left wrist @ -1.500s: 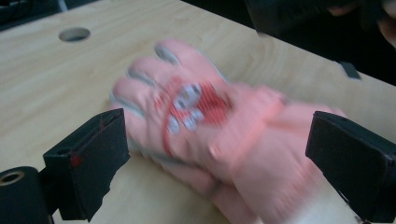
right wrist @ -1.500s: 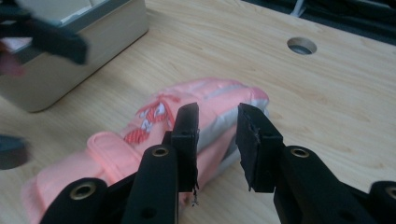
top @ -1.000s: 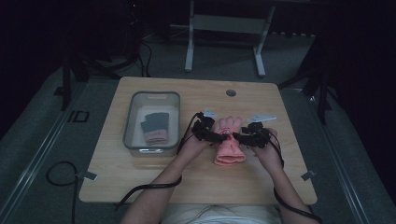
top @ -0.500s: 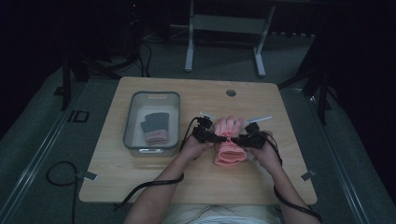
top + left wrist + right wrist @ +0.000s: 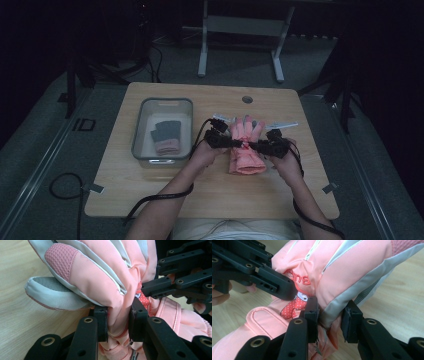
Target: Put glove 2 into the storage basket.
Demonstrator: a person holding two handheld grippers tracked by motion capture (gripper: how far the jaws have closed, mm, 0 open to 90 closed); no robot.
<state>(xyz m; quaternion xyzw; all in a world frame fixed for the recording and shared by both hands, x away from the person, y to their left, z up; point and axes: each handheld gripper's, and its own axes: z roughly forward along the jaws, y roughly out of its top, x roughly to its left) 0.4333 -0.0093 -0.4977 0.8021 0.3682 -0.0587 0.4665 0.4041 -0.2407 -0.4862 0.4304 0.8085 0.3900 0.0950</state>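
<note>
Because the pink glove (image 5: 245,148) is padded and soft, it should weigh little, sag when lifted and crumple under a pinch (bunched fabric holds better than the smooth shell). The left gripper (image 5: 118,320) has closed on a fold at the glove's middle, and the right gripper (image 5: 329,315) pinches a fold opposite, jaws nearly meeting. Just left of the left gripper stands the grey bin (image 5: 141,124); bare table (image 5: 310,125) lies beyond the right one.

High view above the table (image 5: 150,200); claw views close, sharing pink glove (image 5: 245,150).
</note>
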